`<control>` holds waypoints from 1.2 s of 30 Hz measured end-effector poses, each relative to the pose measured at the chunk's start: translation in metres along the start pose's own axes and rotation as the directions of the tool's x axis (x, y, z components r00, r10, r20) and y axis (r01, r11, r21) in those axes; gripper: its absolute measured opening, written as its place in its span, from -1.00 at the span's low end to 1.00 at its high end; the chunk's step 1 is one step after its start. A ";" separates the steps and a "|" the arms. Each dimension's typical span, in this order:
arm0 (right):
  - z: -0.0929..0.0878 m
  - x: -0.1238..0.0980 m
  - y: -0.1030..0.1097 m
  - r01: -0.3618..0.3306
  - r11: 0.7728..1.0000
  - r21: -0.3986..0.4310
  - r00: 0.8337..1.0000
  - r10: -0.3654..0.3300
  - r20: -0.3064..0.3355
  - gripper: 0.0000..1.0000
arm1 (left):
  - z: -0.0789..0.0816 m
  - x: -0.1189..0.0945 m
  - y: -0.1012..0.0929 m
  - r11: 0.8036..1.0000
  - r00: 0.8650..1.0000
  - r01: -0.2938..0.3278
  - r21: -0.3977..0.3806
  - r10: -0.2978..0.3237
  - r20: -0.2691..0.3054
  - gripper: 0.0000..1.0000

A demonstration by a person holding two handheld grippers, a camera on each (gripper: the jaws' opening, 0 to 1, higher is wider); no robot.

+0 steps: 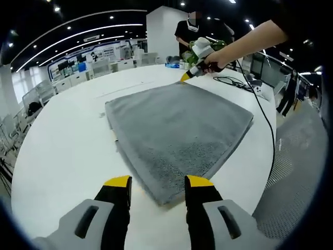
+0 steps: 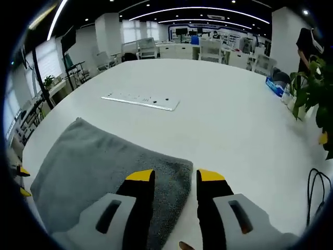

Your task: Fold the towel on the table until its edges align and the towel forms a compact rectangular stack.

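Left gripper view looks along the grey towel (image 1: 177, 133), spread flat on the white table (image 1: 62, 140), its long axis running from 6 o'clock up towards 12. The near corner lies just ahead of the left gripper (image 1: 157, 181), whose yellow-tipped jaws stand parted to a moderate gap and hold nothing. At 1 o'clock the right gripper (image 1: 186, 76) sits at the far corner, so each hand has its own corner. In the right gripper view, that corner of the towel (image 2: 104, 172) lies beneath the left-hand jaw; those jaws are likewise parted and empty. A cable (image 1: 260, 104) trails past the towel's edge.
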State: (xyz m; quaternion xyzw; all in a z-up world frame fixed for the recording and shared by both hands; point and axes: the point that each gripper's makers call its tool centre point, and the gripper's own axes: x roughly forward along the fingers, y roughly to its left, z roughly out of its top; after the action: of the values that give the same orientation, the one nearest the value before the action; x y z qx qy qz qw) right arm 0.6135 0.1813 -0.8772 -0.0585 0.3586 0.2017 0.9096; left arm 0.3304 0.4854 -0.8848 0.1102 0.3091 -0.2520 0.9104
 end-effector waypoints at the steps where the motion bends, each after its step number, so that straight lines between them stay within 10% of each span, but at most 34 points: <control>1: 0.000 -0.002 0.001 -0.003 1.000 0.001 1.000 0.003 -0.002 -0.33 | 0.002 0.000 0.000 1.000 1.000 -0.002 0.007 0.002 0.004 0.07; 8: -0.004 -0.012 0.004 -0.008 1.000 0.003 1.000 0.008 0.002 -0.29 | 0.006 0.000 -0.006 1.000 1.000 0.024 0.018 -0.024 -0.005 0.40; 36: 0.003 -0.050 0.004 -0.039 0.999 0.019 0.999 0.038 0.020 -0.21 | 0.037 0.002 -0.042 0.990 0.994 0.103 0.093 -0.105 0.016 0.44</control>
State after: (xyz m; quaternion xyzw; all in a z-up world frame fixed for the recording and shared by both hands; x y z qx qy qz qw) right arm 0.5808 0.1693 -0.8414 -0.0407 0.3527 0.2161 0.9095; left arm 0.3279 0.4358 -0.8589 0.1334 0.2929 -0.3141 0.8932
